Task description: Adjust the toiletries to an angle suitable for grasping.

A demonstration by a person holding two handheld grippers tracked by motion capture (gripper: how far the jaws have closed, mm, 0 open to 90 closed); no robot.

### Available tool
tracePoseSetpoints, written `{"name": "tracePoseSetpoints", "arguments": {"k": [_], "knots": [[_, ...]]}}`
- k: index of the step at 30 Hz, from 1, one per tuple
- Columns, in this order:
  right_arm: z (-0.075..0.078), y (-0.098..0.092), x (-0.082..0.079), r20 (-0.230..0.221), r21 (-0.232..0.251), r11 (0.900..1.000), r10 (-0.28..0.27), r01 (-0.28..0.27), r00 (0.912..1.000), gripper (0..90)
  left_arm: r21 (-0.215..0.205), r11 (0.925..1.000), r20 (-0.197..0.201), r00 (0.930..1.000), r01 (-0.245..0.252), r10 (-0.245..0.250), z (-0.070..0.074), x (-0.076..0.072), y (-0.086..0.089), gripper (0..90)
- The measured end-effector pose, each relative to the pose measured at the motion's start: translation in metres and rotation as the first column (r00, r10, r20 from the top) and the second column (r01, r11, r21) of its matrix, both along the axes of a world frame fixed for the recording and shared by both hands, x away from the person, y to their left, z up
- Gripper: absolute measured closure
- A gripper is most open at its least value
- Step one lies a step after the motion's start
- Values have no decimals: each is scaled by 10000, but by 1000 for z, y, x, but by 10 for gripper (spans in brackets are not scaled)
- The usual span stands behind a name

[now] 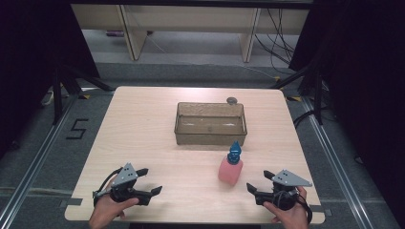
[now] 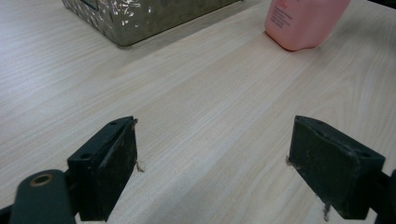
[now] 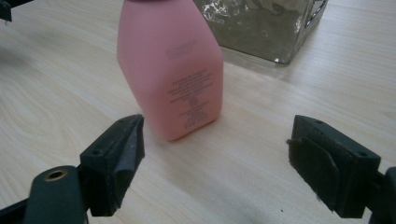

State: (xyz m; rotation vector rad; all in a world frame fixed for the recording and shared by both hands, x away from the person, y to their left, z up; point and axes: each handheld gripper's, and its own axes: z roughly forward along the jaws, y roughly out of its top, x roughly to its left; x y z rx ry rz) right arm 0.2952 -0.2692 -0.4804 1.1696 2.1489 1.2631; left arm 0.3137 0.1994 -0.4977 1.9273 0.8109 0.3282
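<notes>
While both grippers rest low over the near edge of the table point(image 1: 143, 119), the pink bottle point(image 1: 230, 171) with its blue pump top point(image 1: 234, 152) stands upright on the wood just ahead of and to the left of the right gripper point(image 1: 260, 185), apart from it. That gripper's jaws are spread wide with nothing between them; in the right gripper view the bottle point(image 3: 172, 70) stands close in front of the gap, nearer the left jaw, touching neither. The left gripper point(image 1: 149, 182) sits well apart from the bottle at the table's near left, its jaws likewise wide and empty, with bare wood between them in the left gripper view.

Just behind the bottle lies a clear brownish rectangular bin point(image 1: 210, 138), open at the top, near the table's middle; its near wall is close to the pump top. A small round grey object point(image 1: 232, 100) sits on the table touching or just beyond the bin's far right corner. Nothing lies between the right gripper and the bottle. Beyond the table are a grey floor, pale wooden furniture legs and loose cables
</notes>
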Motion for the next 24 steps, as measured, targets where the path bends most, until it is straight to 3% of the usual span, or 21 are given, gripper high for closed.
{"name": "tracePoseSetpoints", "arguments": {"k": [7, 10, 12, 14, 15, 16, 18, 19, 20, 24], "knots": [[2, -2, 0, 235, -134, 9999, -19, 22, 9997, 199, 118, 9999, -18, 10000, -41, 41, 1, 0, 0, 149], [4, -1, -1, 232, 90, 10000, -11, 9, 9997, 213, 63, 10000, -11, 10000, -4, 4, 0, 0, 1, 149], [4, -3, 0, 541, 46, 10000, -42, 40, 9985, 216, 42, 10000, -32, 10000, -45, 45, 0, 1, 0, 149], [6, -3, 0, 419, 189, 9998, -16, 8, 9991, 220, 71, 10000, -45, 10000, -39, 39, 0, 0, 0, 149], [7, 0, -3, 199, 508, 9986, -140, 130, 9997, 227, 70, 10000, -55, 10000, -58, 58, 0, 0, 0, 149], [8, -1, -1, 567, 254, 9996, 71, -85, 9984, 231, 73, 10000, -58, 10000, -53, 53, 0, 0, 0, 149], [9, 0, -1, 747, 263, 9996, 86, -106, 9972, 243, 93, 9999, -57, 10000, -38, 39, -1, 0, 0, 149], [10, 3, -3, 508, 582, 9983, -19, -10, 9987, 246, 93, 9999, -57, 10000, -38, 39, -1, 0, 0, 150], [13, 1, -3, 725, 196, 9998, 88, -102, 9973, 248, 71, 9999, -69, 9999, -73, 74, -1, 1, 0, 149], [16, 5, -4, 807, 331, 9994, 104, -131, 9967, 252, 59, 10000, -67, 10000, -60, 60, 0, 0, 0, 149]]}}
